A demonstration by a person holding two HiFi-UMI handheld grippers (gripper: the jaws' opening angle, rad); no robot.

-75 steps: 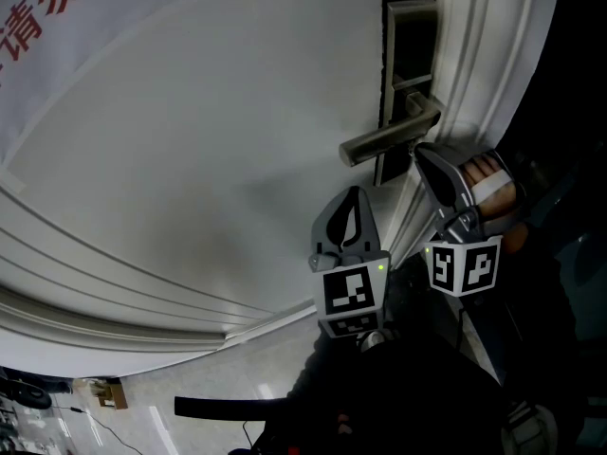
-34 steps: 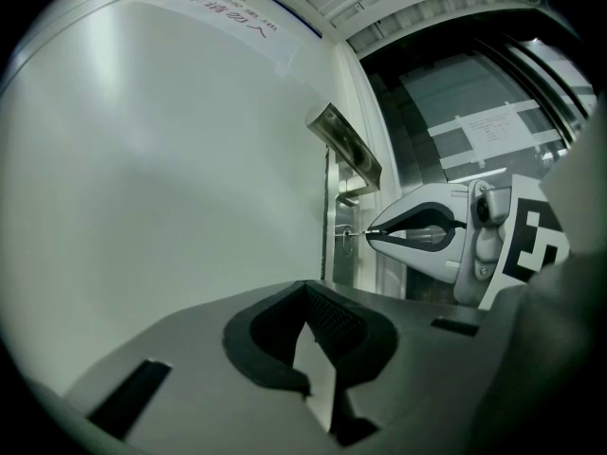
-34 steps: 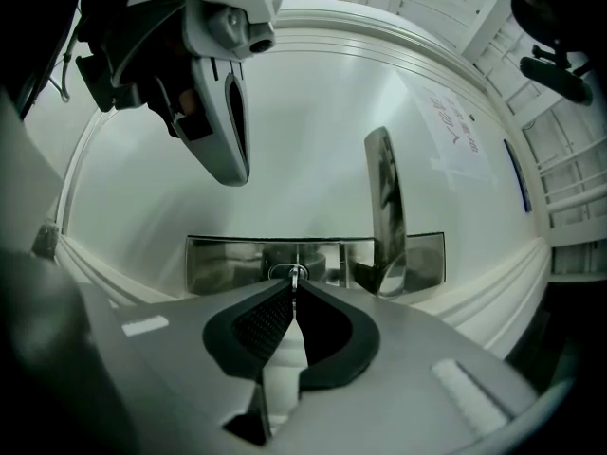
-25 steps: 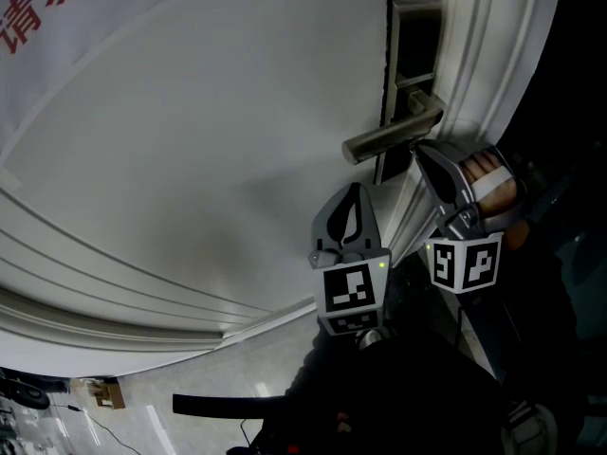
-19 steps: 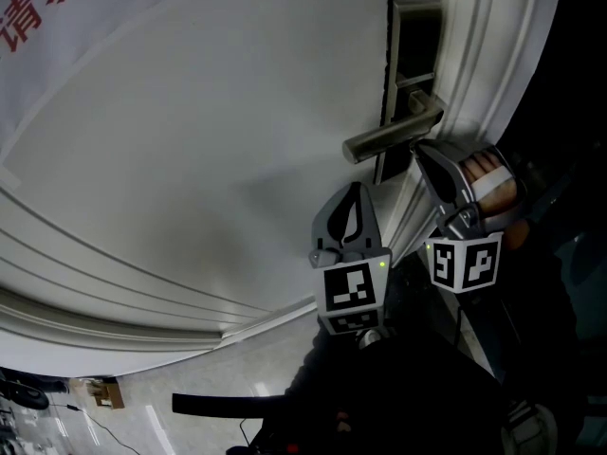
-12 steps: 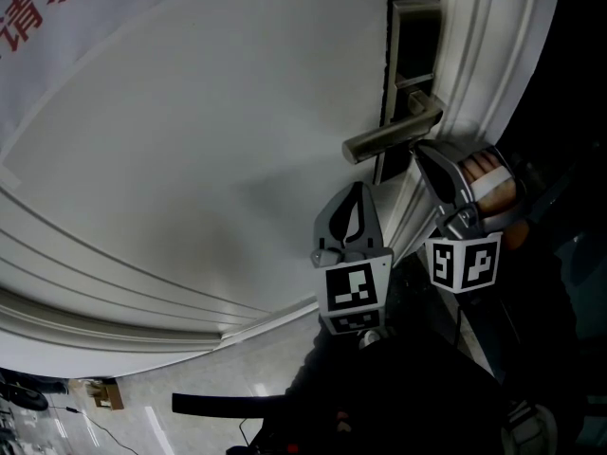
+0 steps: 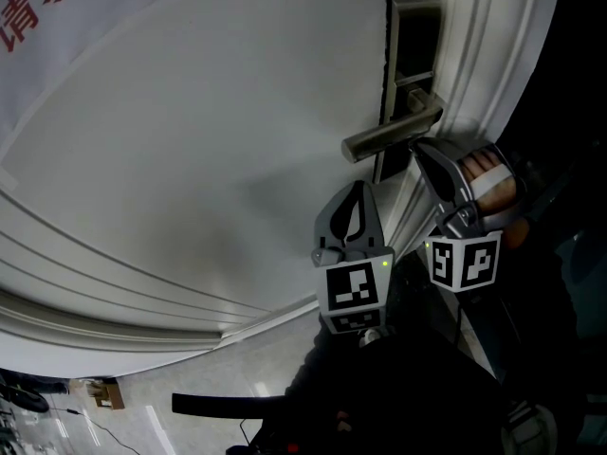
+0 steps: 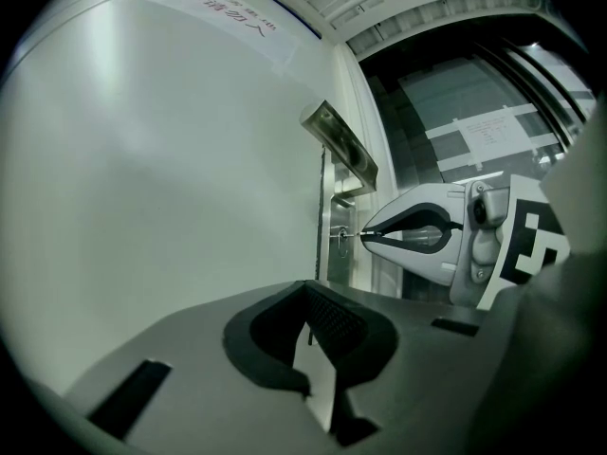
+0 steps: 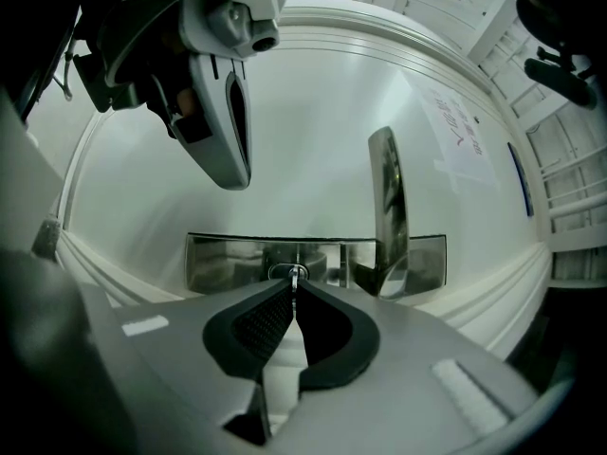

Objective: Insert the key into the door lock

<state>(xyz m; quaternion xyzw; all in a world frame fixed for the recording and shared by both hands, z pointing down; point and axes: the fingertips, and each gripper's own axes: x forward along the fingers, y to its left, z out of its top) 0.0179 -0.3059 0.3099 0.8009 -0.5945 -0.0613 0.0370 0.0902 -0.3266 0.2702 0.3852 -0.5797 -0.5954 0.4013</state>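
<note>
Key (image 9: 294, 276): showing only as a thin sliver at the right gripper (image 9: 294, 286) tips, its shape too small to tell.
Keyhole (image 9: 281, 272): hiding under the door handle (image 7: 391, 133) in the head view.
Red print (image 7: 28, 8): running off the top-left edge.

Left tool (image 7: 354, 190): jaws pressed together, nothing between them. It points up and slightly right, and sits lower than, and to the left of, the right tool. Right tool (image 7: 418, 150): jaws closed on the key (image 9: 296, 275), the thin blade pinched at the very tips. The tools are near each other but not touching. Right hand (image 7: 488, 183) is wrapped round the right tool's body, fingers visible.
</note>
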